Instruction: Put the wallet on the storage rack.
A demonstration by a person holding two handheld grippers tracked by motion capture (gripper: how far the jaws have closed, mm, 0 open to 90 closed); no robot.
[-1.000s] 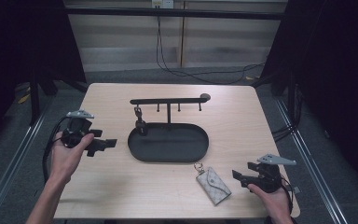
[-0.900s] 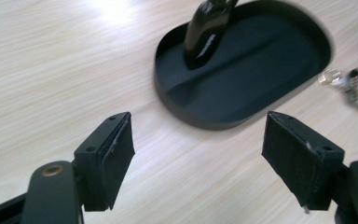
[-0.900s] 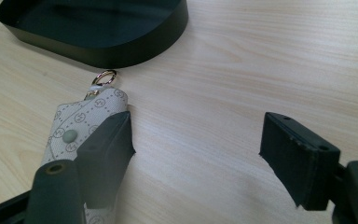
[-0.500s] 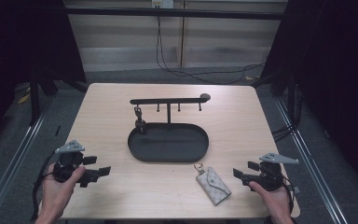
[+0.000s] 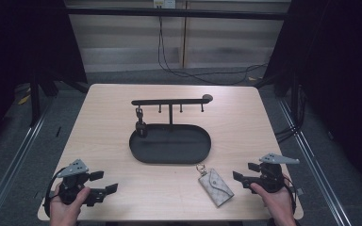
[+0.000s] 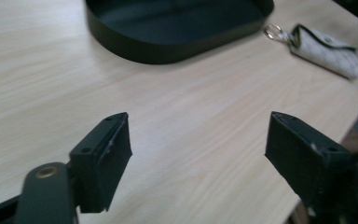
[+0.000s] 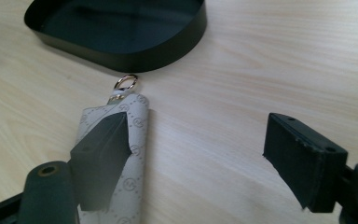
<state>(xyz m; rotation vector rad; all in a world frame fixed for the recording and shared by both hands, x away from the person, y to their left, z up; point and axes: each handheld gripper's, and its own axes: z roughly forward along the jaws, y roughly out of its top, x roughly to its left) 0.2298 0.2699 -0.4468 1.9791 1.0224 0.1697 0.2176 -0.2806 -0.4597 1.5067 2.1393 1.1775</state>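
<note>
- While the person's hands rest at the bottom edge of the high view, the left hand-held gripper sits at the lower left of the frame, low over the bench.
- Its jaws have just been opening and stand wide apart, with bare wood and nothing else between them in the left gripper view.
- The right hand-held gripper sits at the lower right of the high view, pointing toward the frame's centre.
- Its jaws have also just been opening and stand apart, pressing on nothing.
- The key pouch, pale and patterned with a metal ring at one end, lies flat on the bench at lower centre, just beside the right hand-held gripper.
- In the right gripper view, one jaw stands in front of the pouch's edge; whether it touches is unclear.
- The black oval tray lies at the frame's centre, near the ring.
- A black hook rack rises from the tray's far side, with a small dark item hanging at its left.
</note>
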